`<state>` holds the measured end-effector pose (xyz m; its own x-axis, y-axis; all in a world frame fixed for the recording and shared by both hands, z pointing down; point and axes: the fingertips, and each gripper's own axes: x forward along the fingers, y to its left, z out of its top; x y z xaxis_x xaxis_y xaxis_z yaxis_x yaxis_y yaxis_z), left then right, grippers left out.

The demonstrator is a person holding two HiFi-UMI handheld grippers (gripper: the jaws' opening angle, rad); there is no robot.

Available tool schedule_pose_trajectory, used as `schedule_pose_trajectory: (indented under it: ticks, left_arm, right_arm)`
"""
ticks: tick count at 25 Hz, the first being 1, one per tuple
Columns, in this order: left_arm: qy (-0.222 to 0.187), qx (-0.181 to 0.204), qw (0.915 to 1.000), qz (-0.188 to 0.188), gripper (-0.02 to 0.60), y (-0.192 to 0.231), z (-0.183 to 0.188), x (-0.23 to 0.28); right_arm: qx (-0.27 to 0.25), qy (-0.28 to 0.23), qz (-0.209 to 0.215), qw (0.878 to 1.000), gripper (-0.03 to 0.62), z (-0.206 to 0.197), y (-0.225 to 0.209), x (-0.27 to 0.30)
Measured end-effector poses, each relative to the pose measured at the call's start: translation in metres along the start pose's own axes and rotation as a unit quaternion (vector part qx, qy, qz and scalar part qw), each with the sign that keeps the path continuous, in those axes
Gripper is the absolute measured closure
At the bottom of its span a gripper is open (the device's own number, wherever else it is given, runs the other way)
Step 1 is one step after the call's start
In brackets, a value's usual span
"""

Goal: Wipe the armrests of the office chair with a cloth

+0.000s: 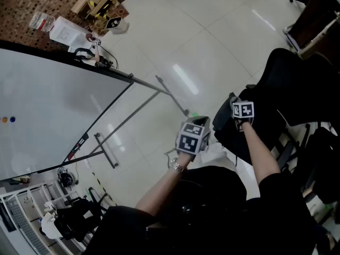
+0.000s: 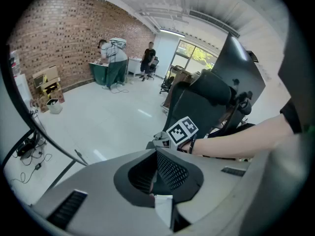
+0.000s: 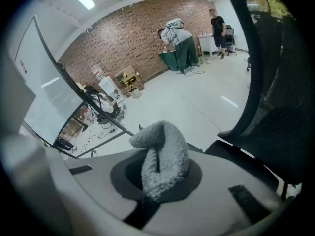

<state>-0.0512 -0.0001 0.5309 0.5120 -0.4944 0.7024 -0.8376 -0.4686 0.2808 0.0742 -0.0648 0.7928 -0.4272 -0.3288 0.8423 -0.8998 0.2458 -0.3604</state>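
Observation:
The black office chair (image 1: pixel 289 86) stands at the right, with its mesh back (image 3: pixel 278 77) filling the right side of the right gripper view. My right gripper (image 1: pixel 240 109) is shut on a grey knitted cloth (image 3: pixel 160 156) and rests at the top of a black armrest (image 1: pixel 226 125). From the left gripper view I see that cloth (image 2: pixel 157 139) bunched under the right gripper's marker cube. My left gripper (image 1: pixel 194 129) hovers just left of the armrest, its jaws (image 2: pixel 156 155) shut with nothing between them.
A large whiteboard (image 1: pixel 50 108) on a metal stand (image 1: pixel 159 89) fills the left. Cardboard boxes (image 1: pixel 98 4) lie by the brick wall. Black bags and chair parts (image 1: pixel 324 158) crowd the right edge. Two people (image 2: pixel 115 58) stand far off at a table.

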Motion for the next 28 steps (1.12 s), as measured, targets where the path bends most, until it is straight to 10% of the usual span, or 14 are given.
schedule_pose_trajectory:
  ticks: [8,19,28]
  left_arm:
    - [0.01,-0.044,0.9985,0.031,0.586,0.034,-0.016,0.002]
    - [0.025,-0.06,0.9975,0.027,0.586,0.039,-0.033,0.006]
    - [0.032,-0.037,0.9987,0.012,0.586,0.024,-0.027,0.02]
  right_arm:
    - [0.019,0.042,-0.029,0.999,0.576,0.009,-0.037,0.049]
    - [-0.008,0.06,-0.02,0.998,0.574,-0.067,0.016,0.086]
    - [0.007,0.091,0.072,0.993,0.574,-0.135,0.079,0.083]
